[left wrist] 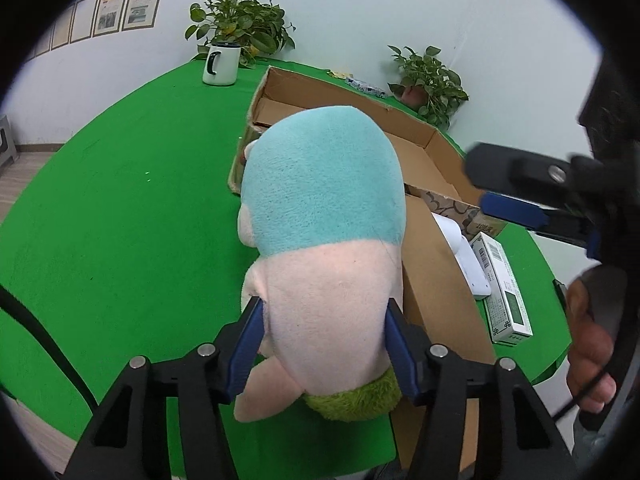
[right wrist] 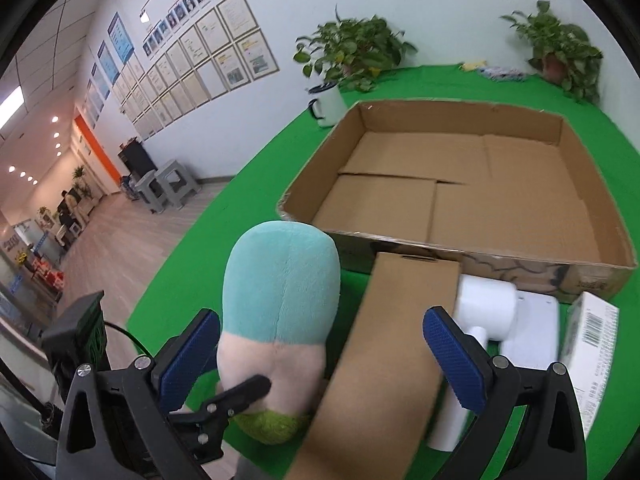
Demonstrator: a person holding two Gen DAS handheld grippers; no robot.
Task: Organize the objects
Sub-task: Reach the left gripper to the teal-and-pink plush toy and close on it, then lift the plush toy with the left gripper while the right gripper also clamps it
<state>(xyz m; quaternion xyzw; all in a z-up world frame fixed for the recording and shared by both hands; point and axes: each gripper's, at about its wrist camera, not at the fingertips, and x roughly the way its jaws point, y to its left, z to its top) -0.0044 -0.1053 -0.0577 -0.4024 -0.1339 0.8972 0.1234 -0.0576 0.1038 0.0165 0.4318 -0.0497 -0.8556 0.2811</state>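
A plush toy with a teal top, pink body and green base stands on the green table, just in front of the big open cardboard box. My left gripper is shut on its pink body, with a blue pad pressed into each side. In the right wrist view the same plush toy sits beside a long brown carton, and one left finger touches it. My right gripper hangs open above the plush and the carton, holding nothing. It also shows as the right gripper in the left wrist view.
The big cardboard box is empty. A white appliance and a white-green packet lie right of the carton. A white mug and two potted plants stand at the back. A person's hand is at the right.
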